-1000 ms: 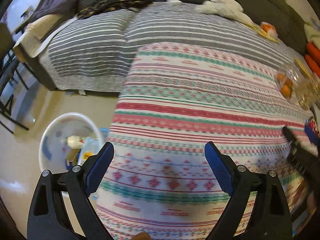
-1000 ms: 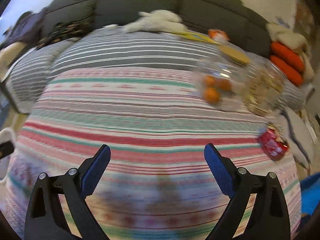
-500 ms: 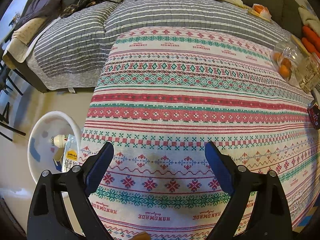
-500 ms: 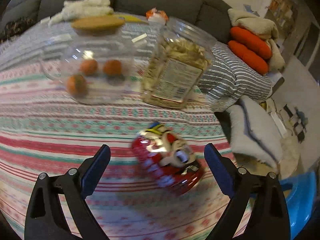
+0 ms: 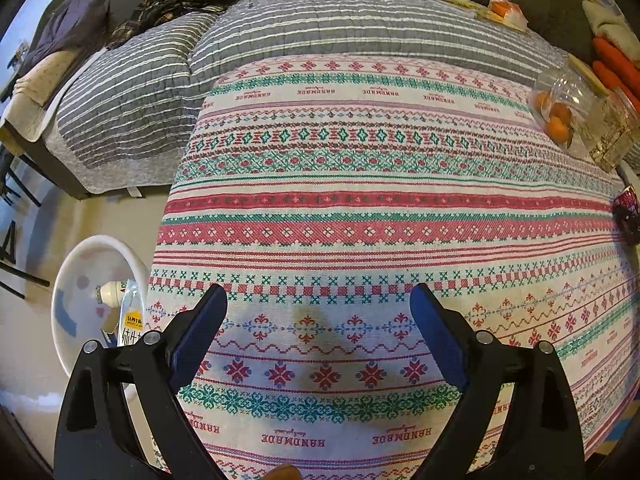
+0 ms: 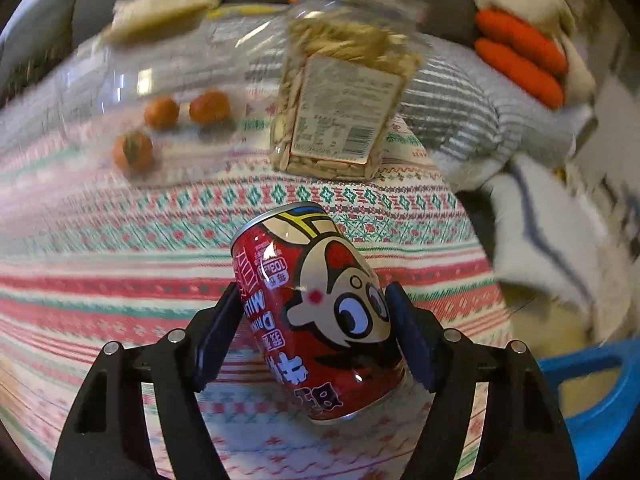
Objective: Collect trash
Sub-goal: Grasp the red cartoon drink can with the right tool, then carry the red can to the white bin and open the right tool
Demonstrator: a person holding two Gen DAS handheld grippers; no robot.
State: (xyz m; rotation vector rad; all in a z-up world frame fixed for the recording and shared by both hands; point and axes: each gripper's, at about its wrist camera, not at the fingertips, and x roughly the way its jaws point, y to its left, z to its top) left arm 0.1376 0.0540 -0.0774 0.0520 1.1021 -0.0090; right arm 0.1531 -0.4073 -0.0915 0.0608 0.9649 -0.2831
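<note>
A red drink can (image 6: 316,320) with a cartoon face lies tilted on the patterned tablecloth (image 6: 120,280). My right gripper (image 6: 314,336) has closed around it, both pads against its sides. The can also shows at the far right edge of the left wrist view (image 5: 626,208). My left gripper (image 5: 318,336) is open and empty above the tablecloth (image 5: 360,200). A white bin (image 5: 80,280) holding a bottle and wrappers stands on the floor to its lower left.
A clear jar with orange fruits (image 6: 160,120) and a bag of nuts (image 6: 340,112) stand behind the can. A grey striped sofa (image 5: 320,20) lies beyond the table. A blue bin (image 6: 600,400) is at lower right.
My right gripper moved in on the red can and closed its jaws around it. My left gripper shifted slightly over the tablecloth and stayed open.
</note>
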